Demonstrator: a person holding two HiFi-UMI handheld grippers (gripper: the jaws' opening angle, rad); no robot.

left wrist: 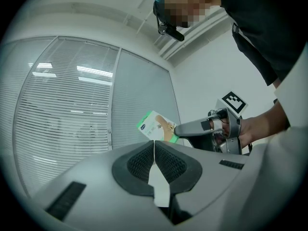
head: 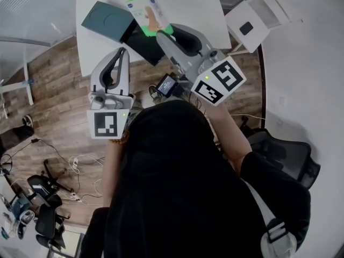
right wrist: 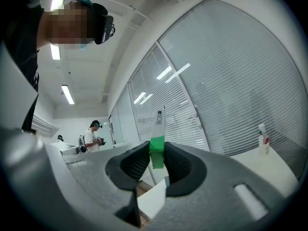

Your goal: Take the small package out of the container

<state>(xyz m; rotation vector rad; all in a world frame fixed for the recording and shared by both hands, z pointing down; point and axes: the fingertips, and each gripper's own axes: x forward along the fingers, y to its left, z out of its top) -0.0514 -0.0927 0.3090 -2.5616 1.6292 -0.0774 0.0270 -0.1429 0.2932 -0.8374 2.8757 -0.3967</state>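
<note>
Package (head: 144, 4) is out and held over the table (head: 199, 7) at twelve o'clock. The container (head: 107, 20) lies open near the table's edge at eleven. My right gripper (right wrist: 155, 154) pinches the package by its green edge, which keeps the printed face free, with open air all round. My left gripper (head: 122, 51), pads pressed together on nothing, stands clear at ten.

Nothing is reading cleanly for you here. The small package (head: 144, 7) is showing a blue oval logo and lines of print, all too small to make out. The cubes (head: 109, 123) on your left gripper (head: 122, 52) and right gripper (head: 161, 34) are carrying black-and-white square markers, no letters or digits.
</note>
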